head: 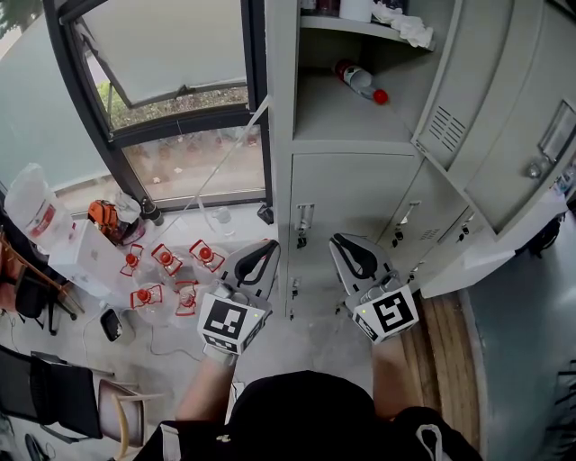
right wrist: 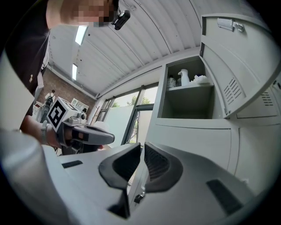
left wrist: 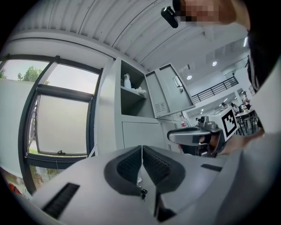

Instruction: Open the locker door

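Closed, empty left hand-held gripper (head: pixel 270 248) and right hand-held gripper (head: pixel 337 241) near the locker door (head: pixel 504 112), swung open.

Workplace hall with steel lockers (head: pixel 346 194)

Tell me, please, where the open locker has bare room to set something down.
The lower shelf is bare in front and to the left of the bottle lying at its back. The upper shelf is crowded: a white container and a cloth sit on it.
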